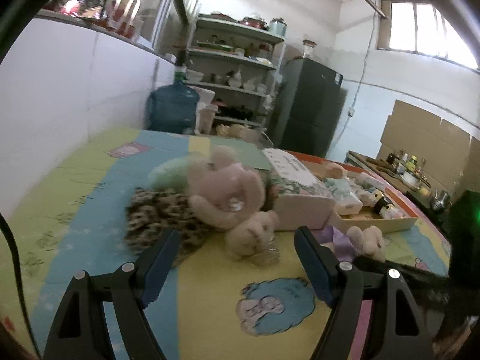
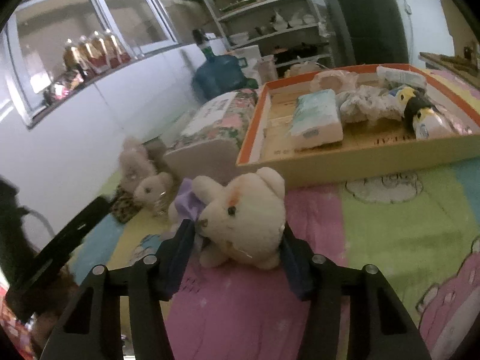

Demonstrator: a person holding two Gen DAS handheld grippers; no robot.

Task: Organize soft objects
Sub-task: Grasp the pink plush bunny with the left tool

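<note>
Here the right gripper (image 2: pixel 237 240) jaws clamp the white bunny (image 2: pixel 243 219) beside the tray's (image 2: pixel 360 162) edge, left gripper (image 1: pixel 237 258) jaws released over bare blanket (image 1: pixel 210 315).

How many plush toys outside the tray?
3. White bunny in the right gripper; small beige toy beside the leopard cloth; bigger pinkish toy behind it, by the floral box. Others may be hidden.
</note>
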